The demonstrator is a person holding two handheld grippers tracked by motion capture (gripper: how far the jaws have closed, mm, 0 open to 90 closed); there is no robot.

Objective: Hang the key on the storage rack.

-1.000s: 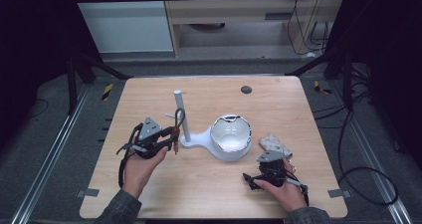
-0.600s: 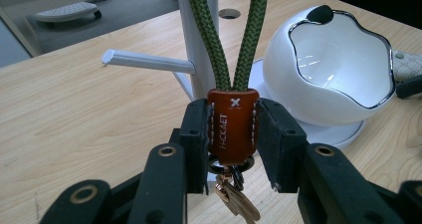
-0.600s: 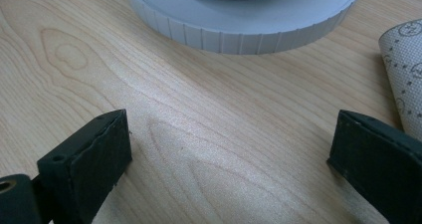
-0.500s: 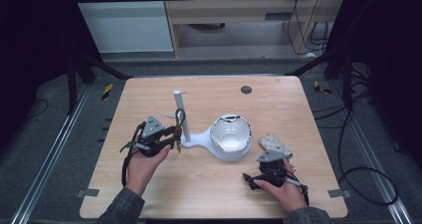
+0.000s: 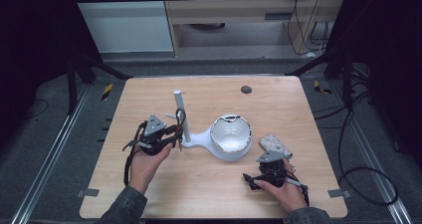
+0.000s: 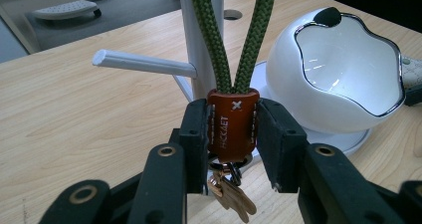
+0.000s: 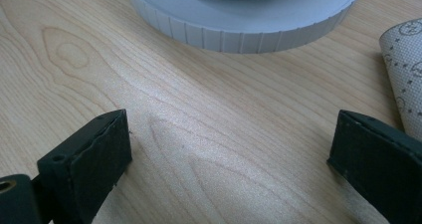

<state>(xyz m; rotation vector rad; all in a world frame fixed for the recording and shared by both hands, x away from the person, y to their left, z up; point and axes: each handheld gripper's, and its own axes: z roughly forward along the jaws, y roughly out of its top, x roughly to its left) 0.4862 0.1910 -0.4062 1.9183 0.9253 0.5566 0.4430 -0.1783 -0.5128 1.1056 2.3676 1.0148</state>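
A light wooden table (image 5: 149, 194) carries a white stand: a round base with a glossy white bowl (image 5: 230, 137) with a wavy chrome rim, and beside it an upright white post (image 5: 180, 115) with a short side peg (image 6: 142, 63). The stand sits near the middle of the table.

The left gripper (image 5: 169, 136), held in the person's left hand (image 5: 145, 163), lies left of the post, towards the table's left edge. Its two black jaws are clenched on the brown leather tab (image 6: 233, 126) of a keyring with a green woven cord loop (image 6: 234, 32). The loop rises in front of the post, and small copper-coloured keys (image 6: 231, 196) hang below the tab.

The right gripper (image 5: 271, 170), in the right hand (image 5: 282, 190), rests near the table's front right corner. Its jaws stand released, wide apart over bare wood. A patterned beige pouch (image 5: 273, 145) lies just beyond it, right of the bowl.
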